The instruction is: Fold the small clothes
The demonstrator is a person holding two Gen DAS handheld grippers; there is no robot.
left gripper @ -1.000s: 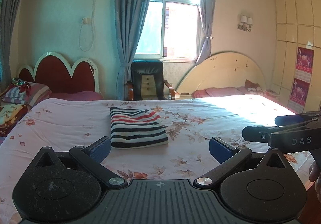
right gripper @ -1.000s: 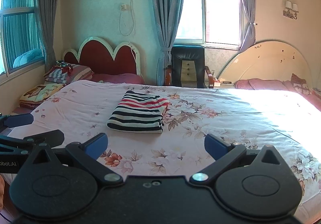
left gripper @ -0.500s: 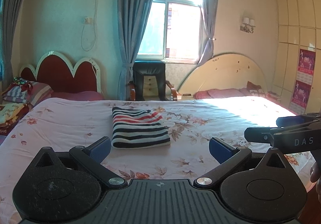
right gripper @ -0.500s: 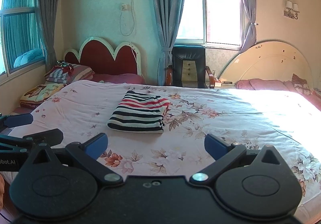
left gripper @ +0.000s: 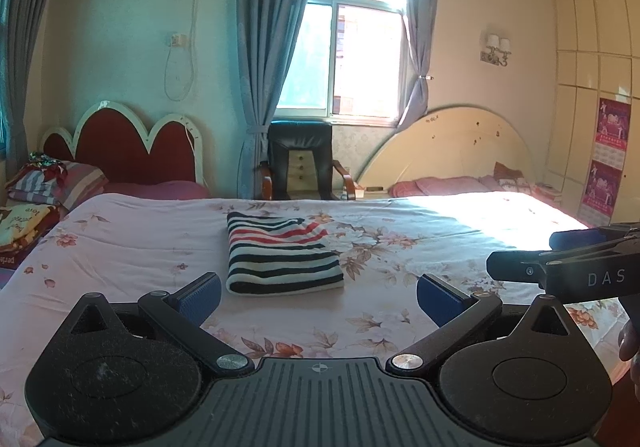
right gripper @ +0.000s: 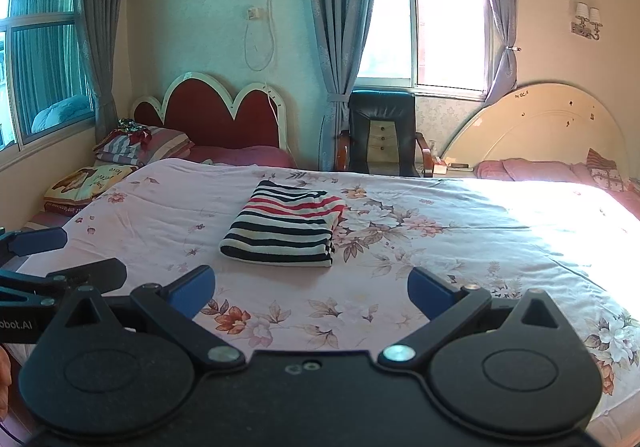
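A striped garment (left gripper: 280, 255) in black, white and red lies folded into a neat rectangle on the floral pink bedsheet (left gripper: 120, 247). It also shows in the right wrist view (right gripper: 286, 229). My left gripper (left gripper: 318, 297) is open and empty, held back from the garment near the bed's front edge. My right gripper (right gripper: 310, 293) is open and empty too, also short of the garment. The right gripper shows from the side at the right of the left wrist view (left gripper: 560, 259), and the left gripper at the left of the right wrist view (right gripper: 60, 259).
The bed reaches far to the right, where sun falls on it (right gripper: 560, 215). Pillows and folded blankets (right gripper: 116, 163) lie at the left by a red headboard (right gripper: 212, 115). A black chair (right gripper: 382, 135) stands behind the bed under the window.
The left wrist view has turned slightly, so the garment sits a little further right in it. The right gripper has barely moved. Both grippers stay open.
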